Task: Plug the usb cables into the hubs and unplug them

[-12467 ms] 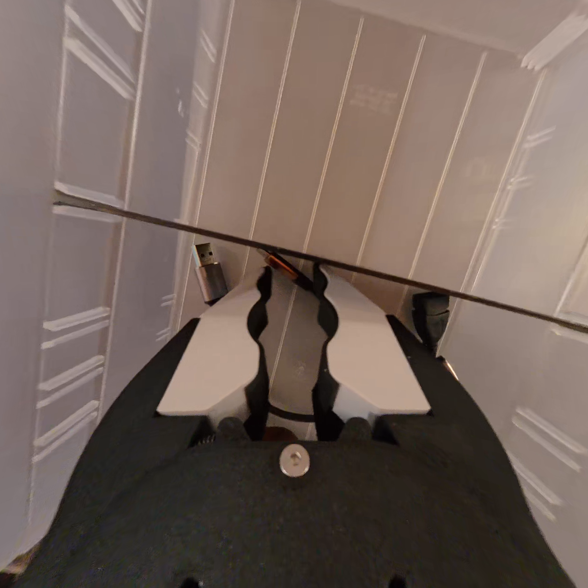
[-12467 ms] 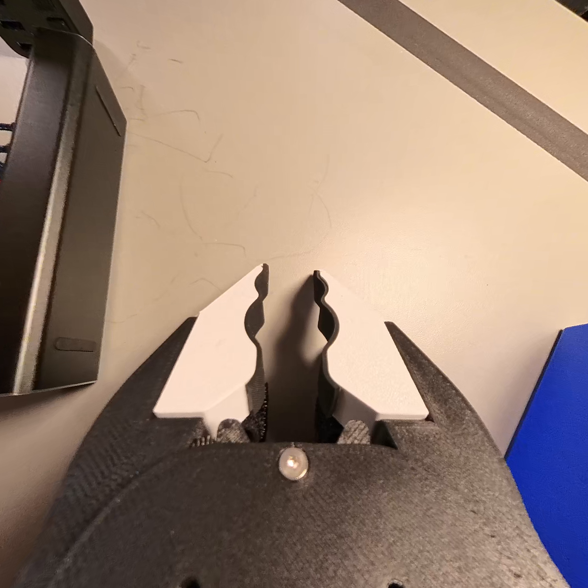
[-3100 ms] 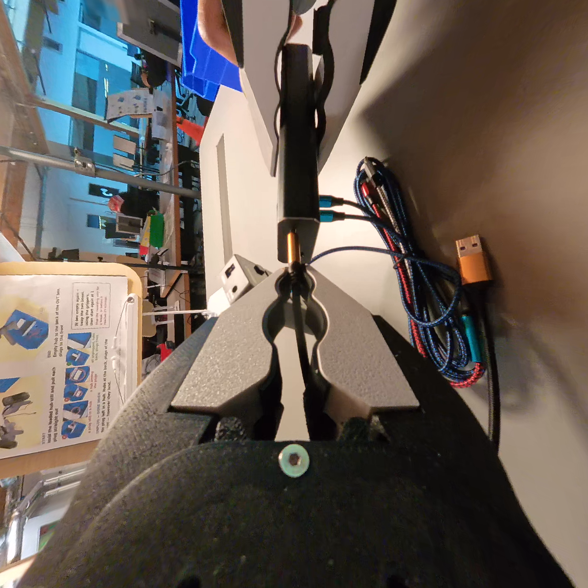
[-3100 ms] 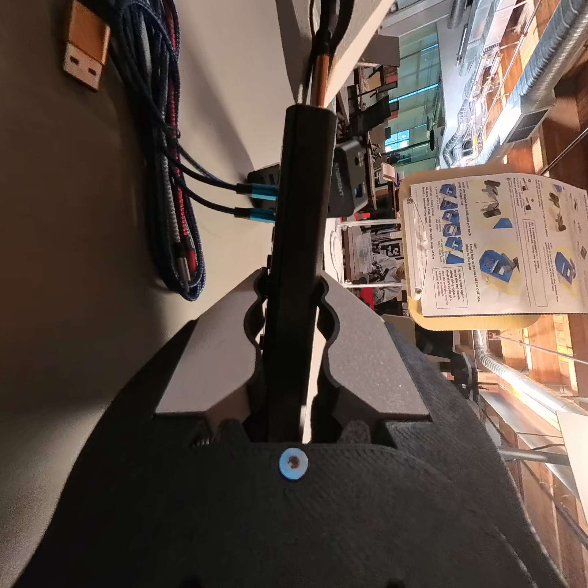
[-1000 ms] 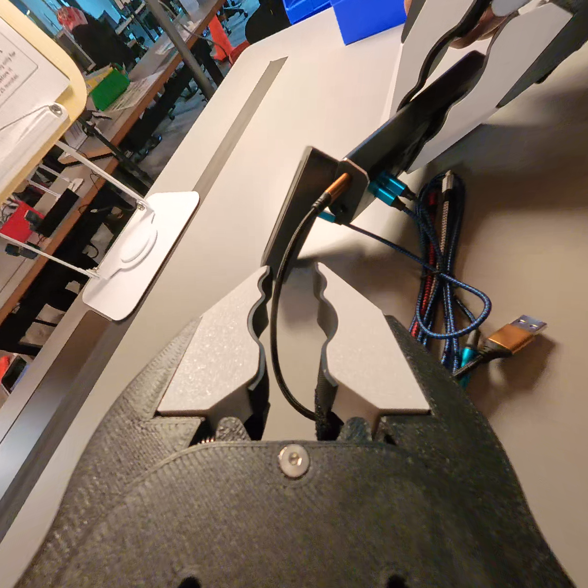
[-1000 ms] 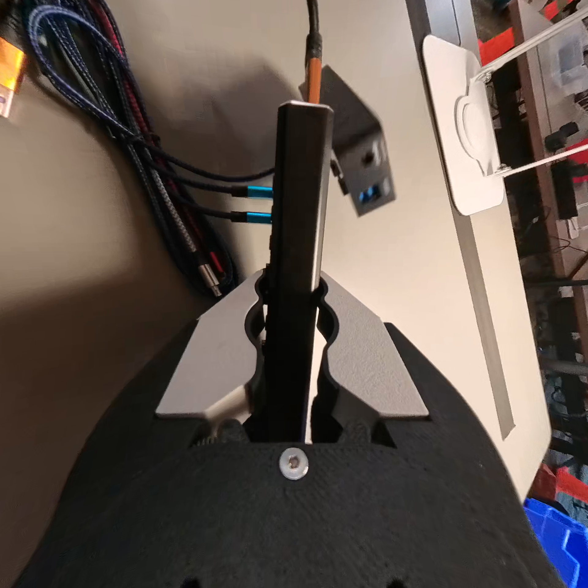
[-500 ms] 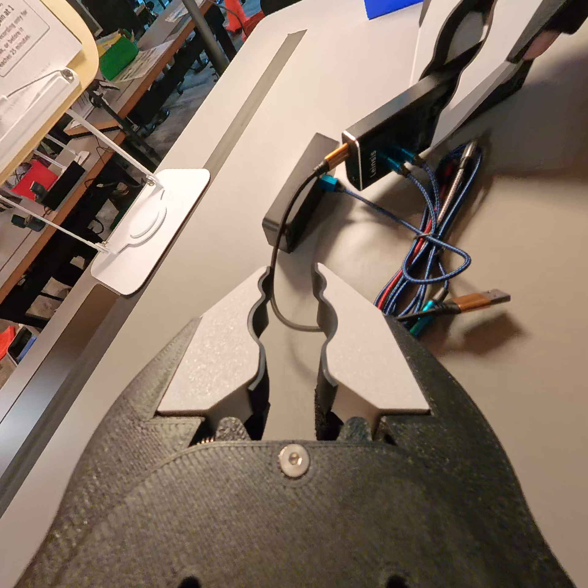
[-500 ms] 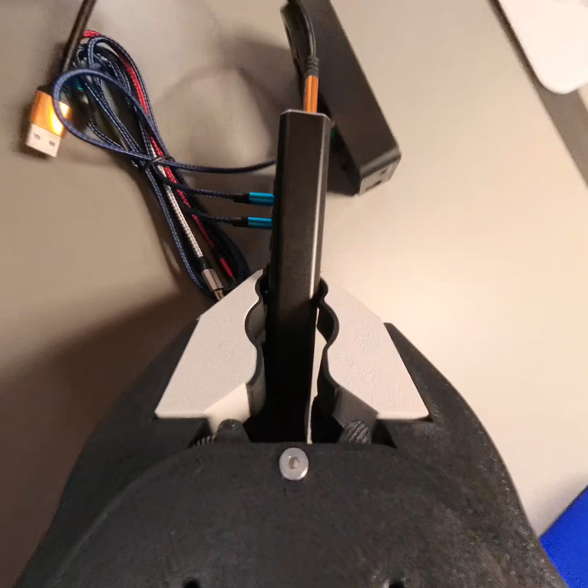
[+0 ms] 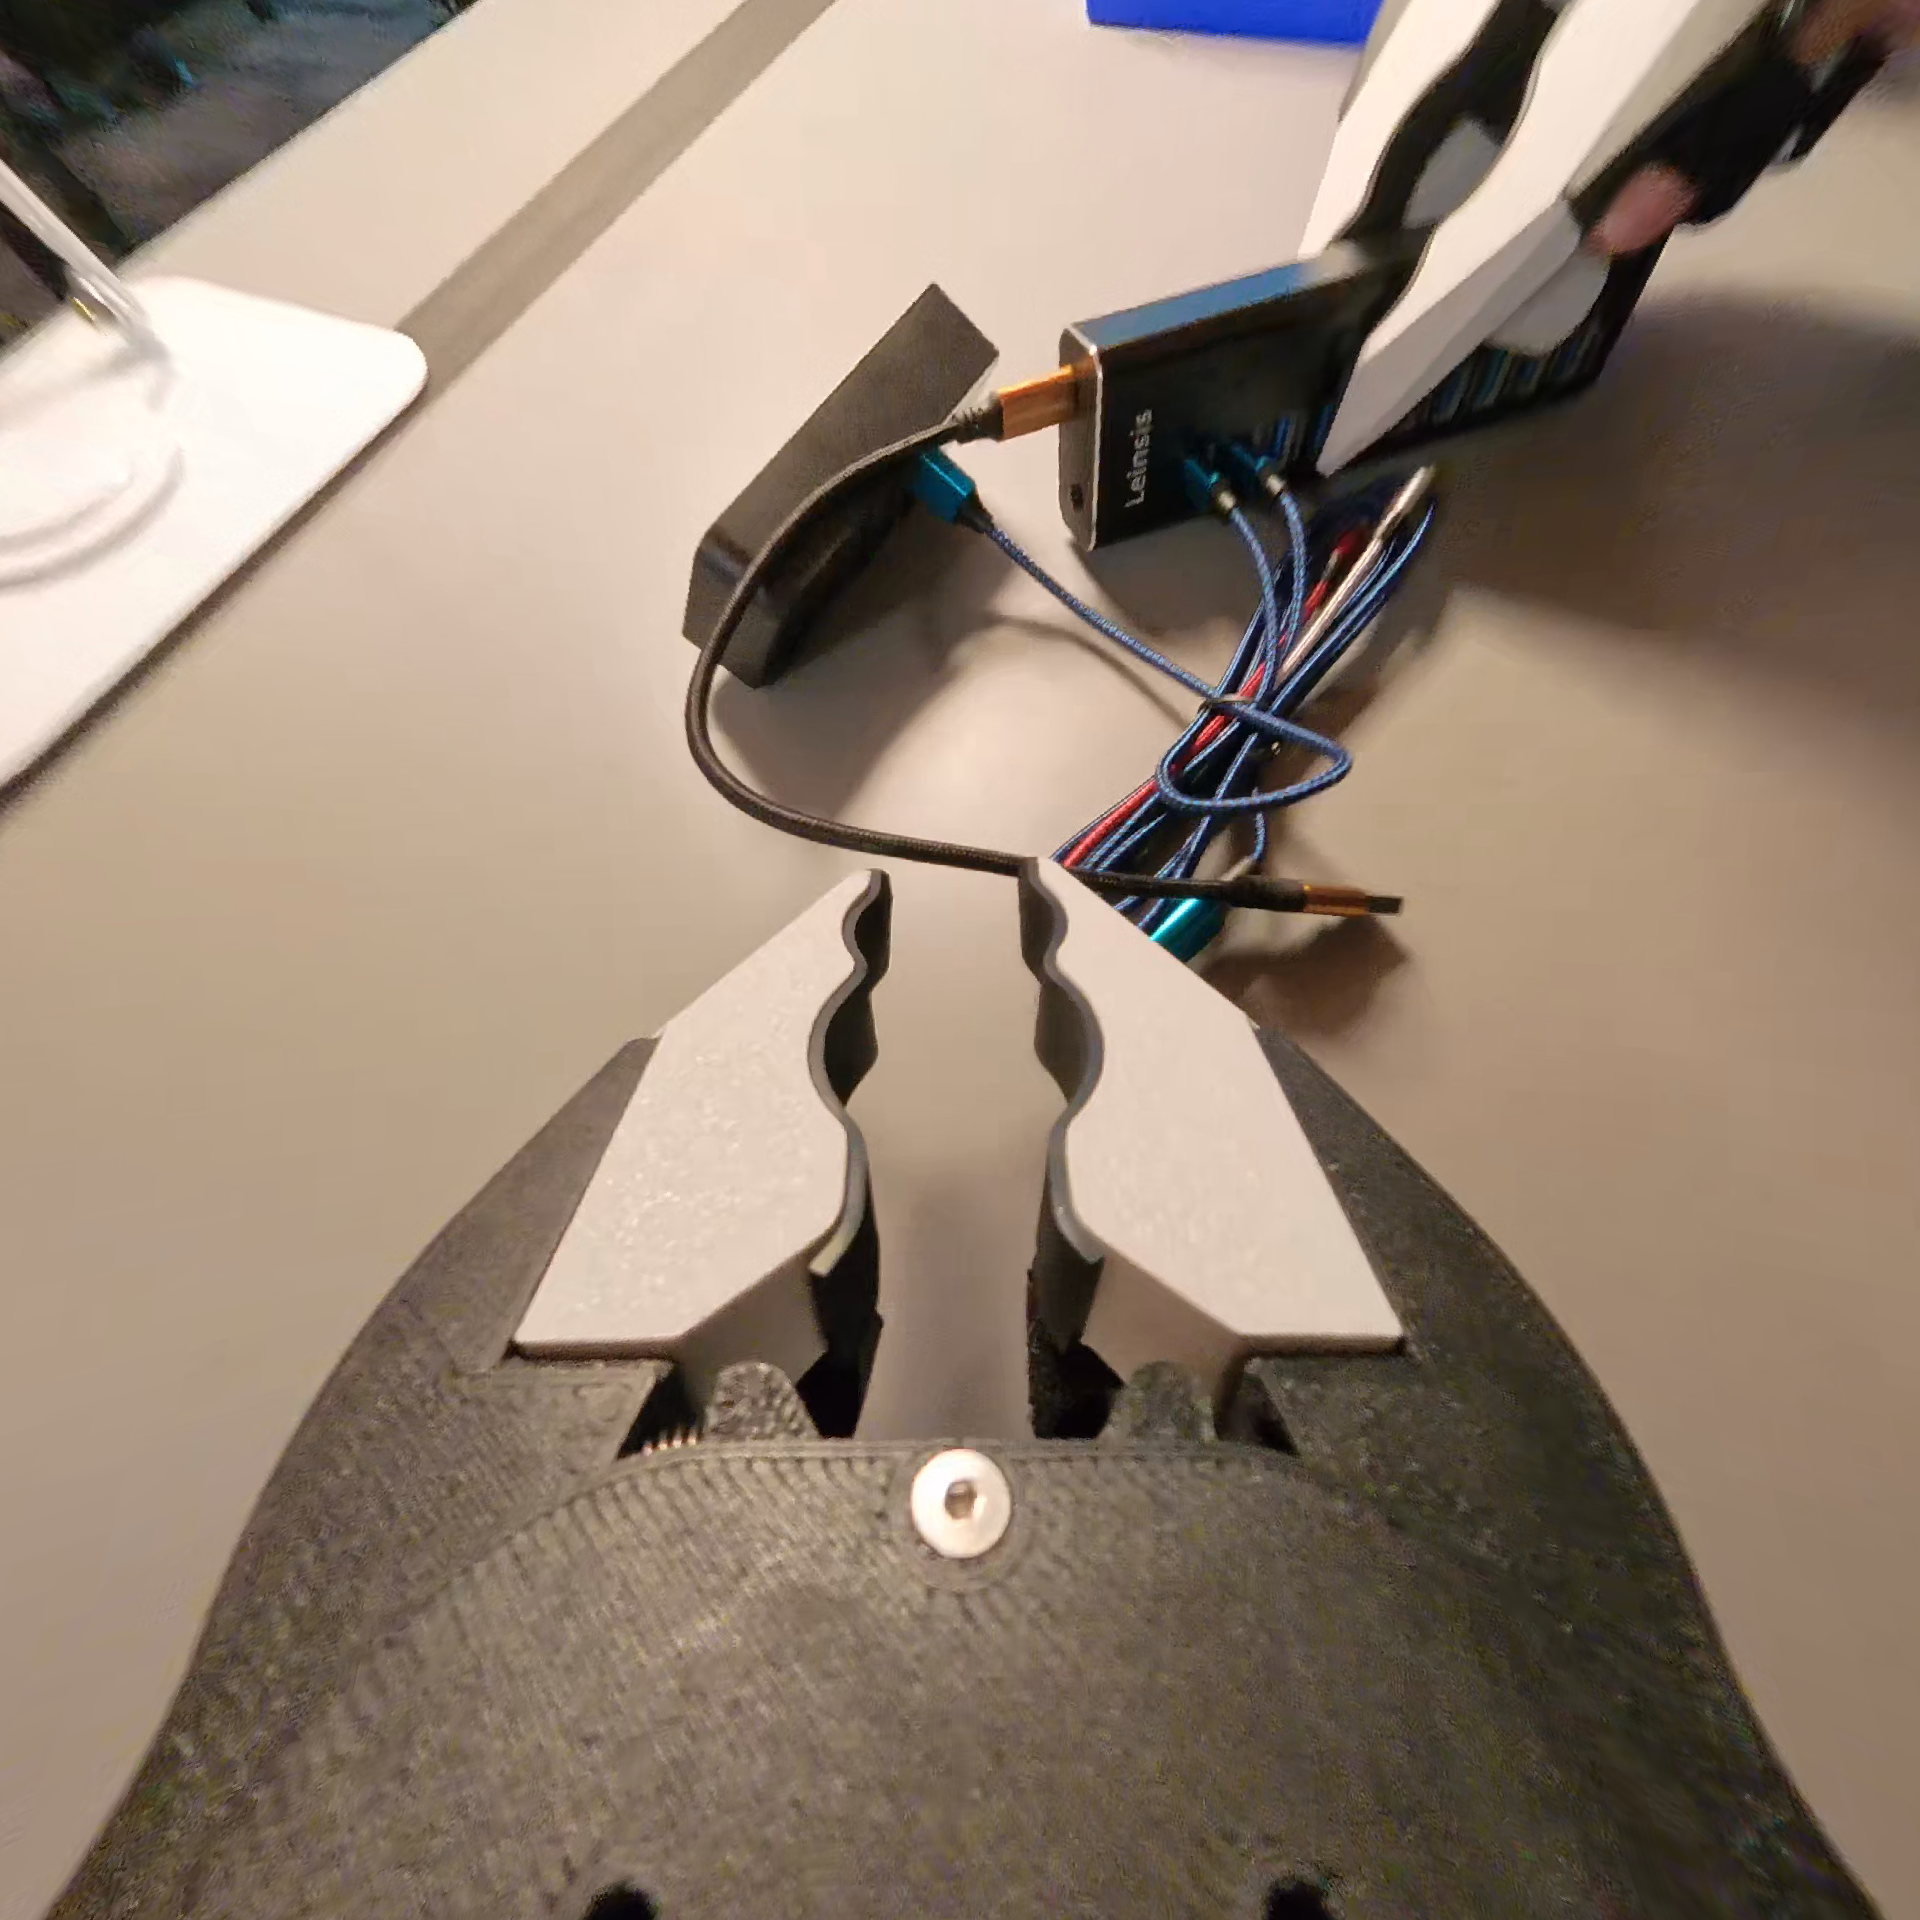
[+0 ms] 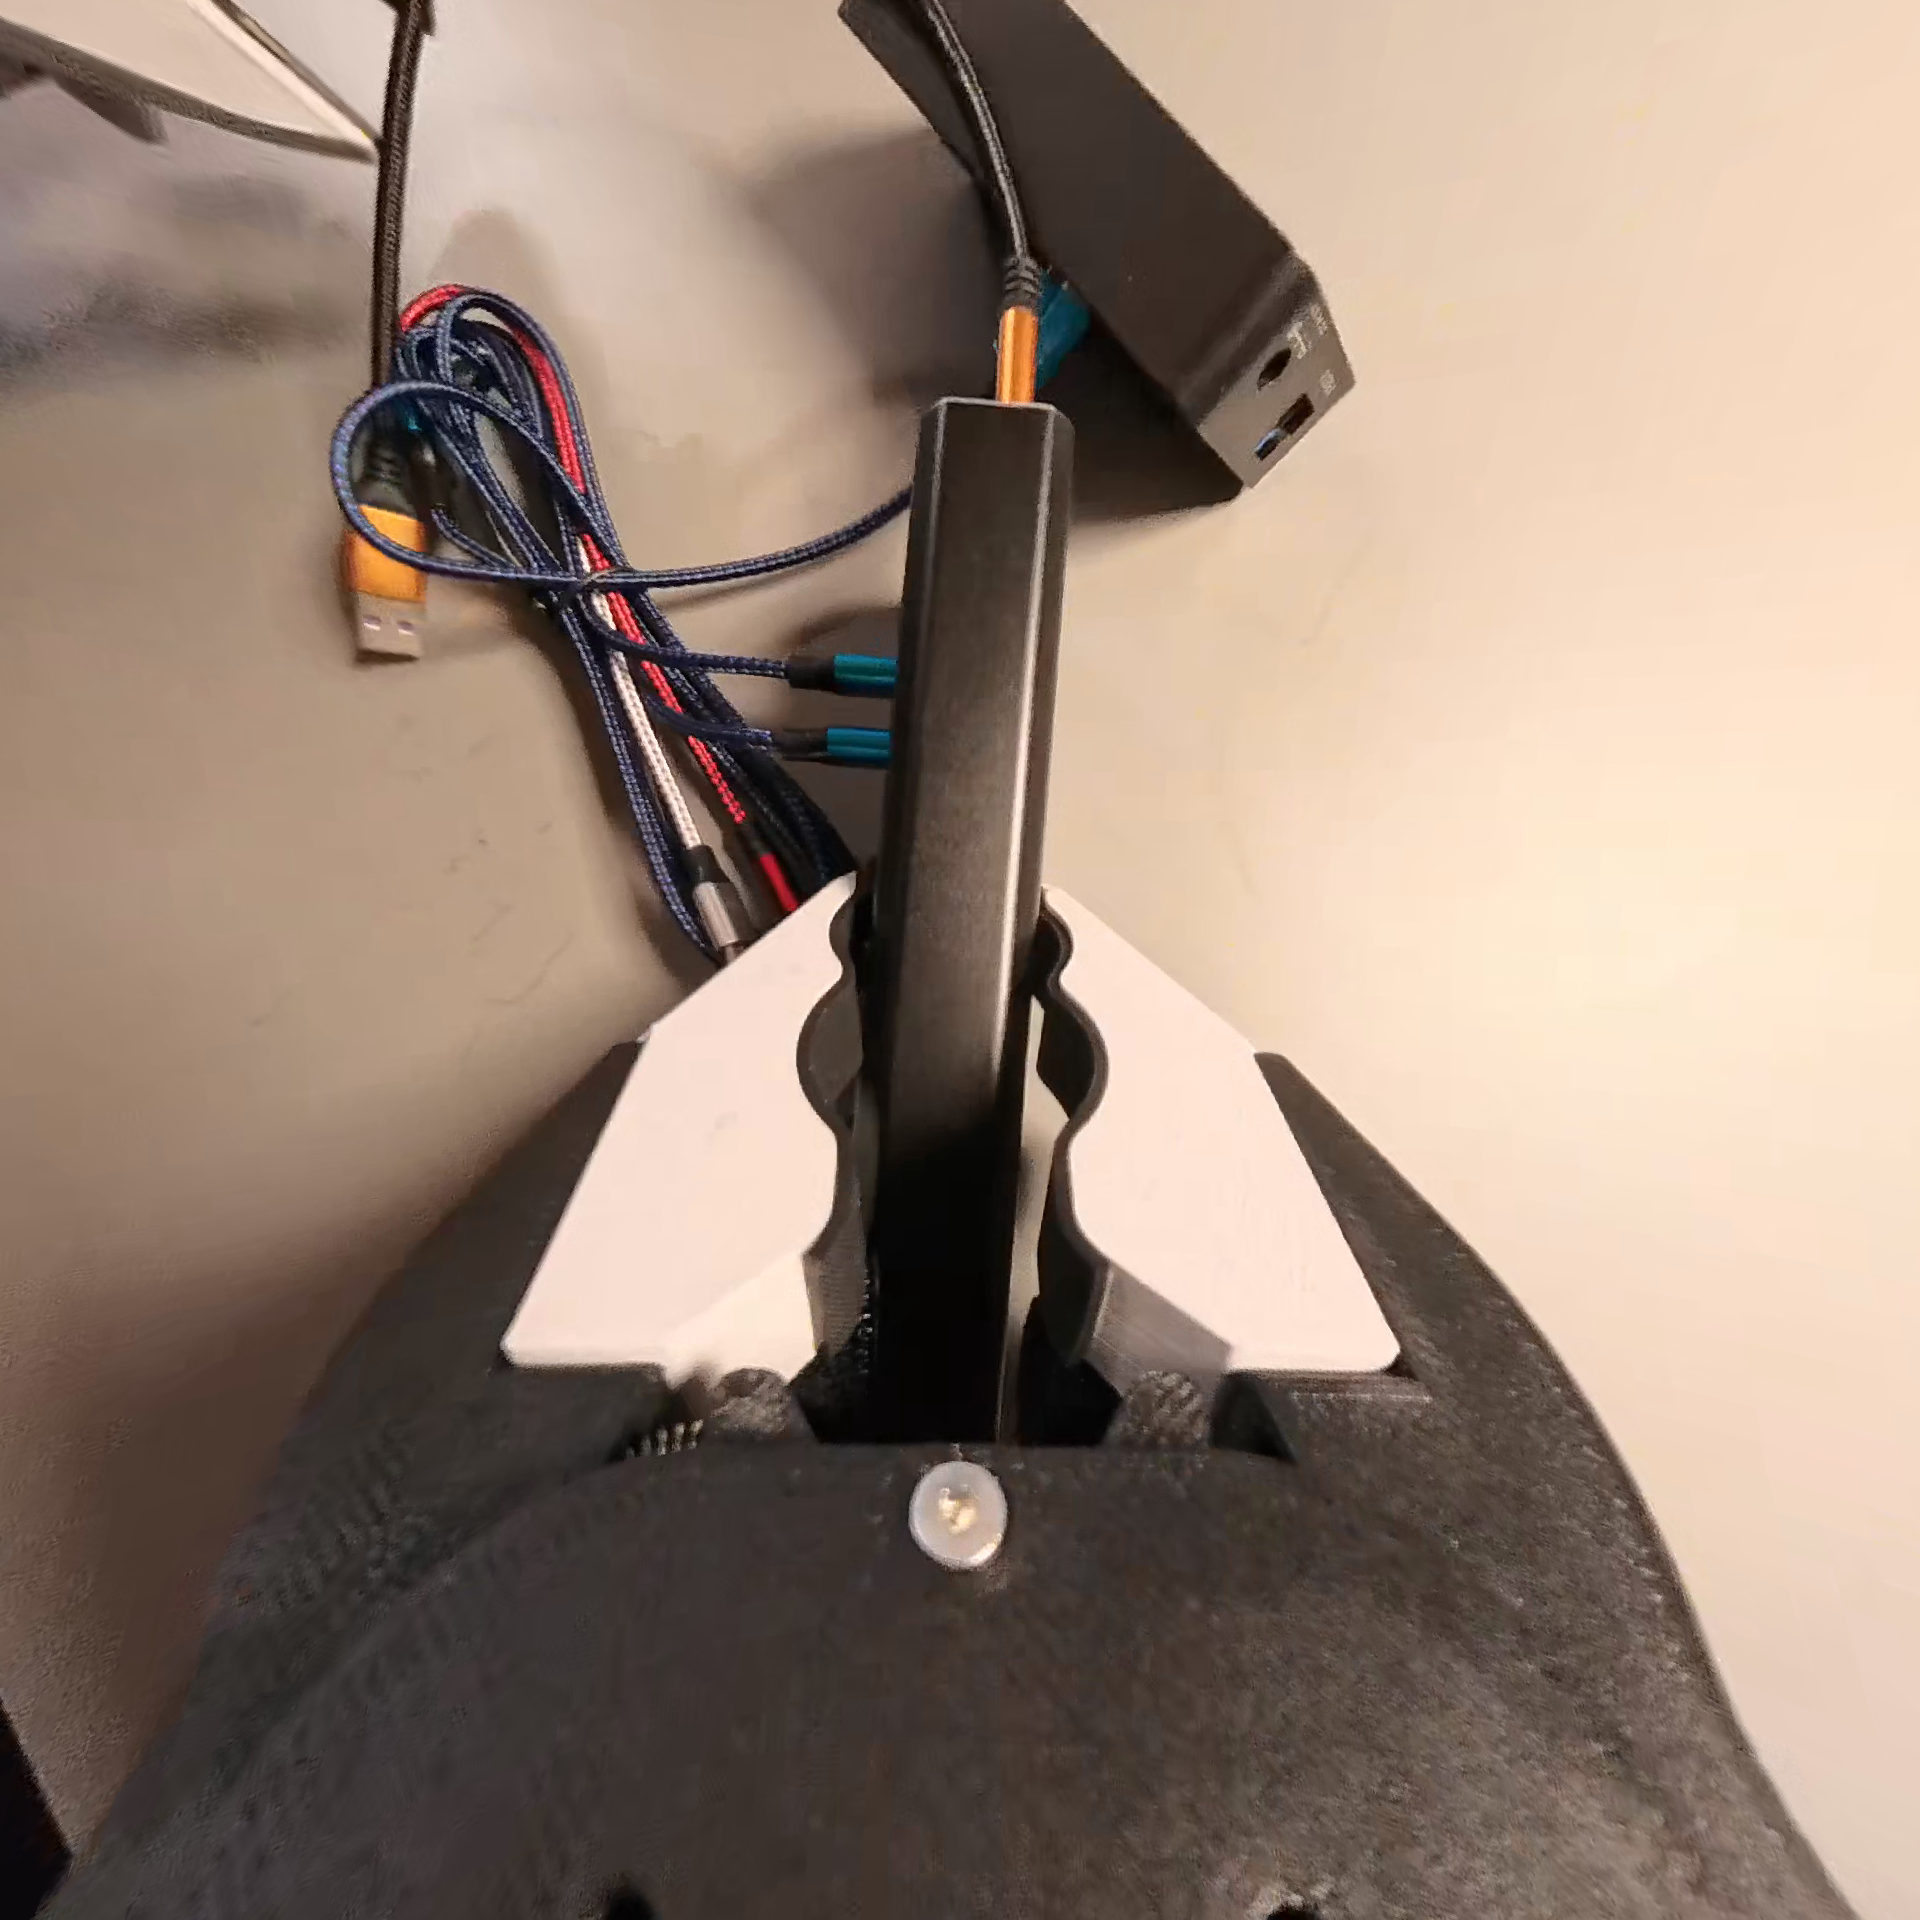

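Right wrist view: right gripper [image 10: 951, 925] pinching black hub [image 10: 971, 727], its rear end hidden between fingers. Left gripper [image 9: 954, 894] spread, empty; cable bundle [image 9: 1262, 727] partly blurred.

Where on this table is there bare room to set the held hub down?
Bare table lies between the white stand base and the black hub. Crowded: the cable bundle beside the held hub in the right gripper.
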